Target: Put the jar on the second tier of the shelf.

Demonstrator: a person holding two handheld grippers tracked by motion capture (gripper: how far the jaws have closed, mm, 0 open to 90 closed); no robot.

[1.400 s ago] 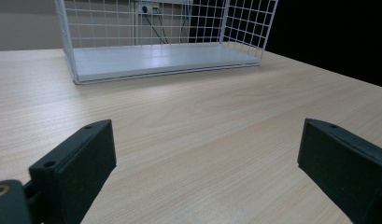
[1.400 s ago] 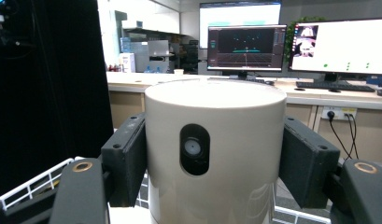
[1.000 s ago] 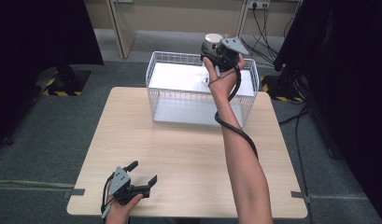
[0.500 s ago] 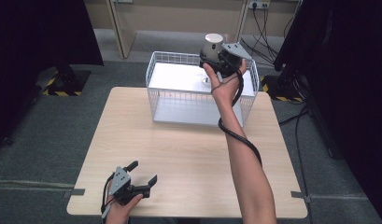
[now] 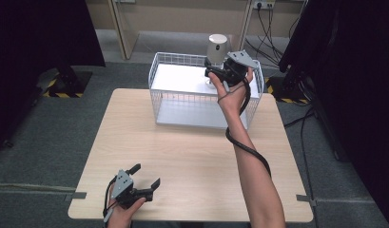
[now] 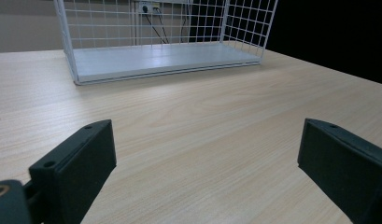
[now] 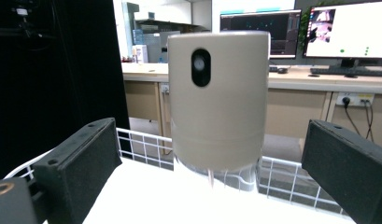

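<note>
A beige cylinder (image 5: 218, 47) with a dark oval window (image 7: 201, 67) stands upright over the far side of a white wire basket (image 5: 182, 59). My right gripper (image 5: 212, 75) is raised at the basket, open, and the cylinder (image 7: 216, 102) sits just ahead of its wide-apart jaws with a gap on each side. The cylinder's base is blurred, so I cannot tell what it rests on. My left gripper (image 5: 145, 175) lies low at the table's near left edge, open and holding nothing, its jaws pointed at the basket (image 6: 67, 37).
The light wooden table (image 5: 182, 156) stretches bare between the basket and the left gripper (image 6: 207, 154). The basket's rim (image 7: 142, 140) runs behind the cylinder. Dark curtains flank the table; desks with monitors (image 7: 347, 32) stand beyond it.
The right gripper has come down and back a little, away from the cylinder, which stays at about the same spot. The left gripper has not moved.
</note>
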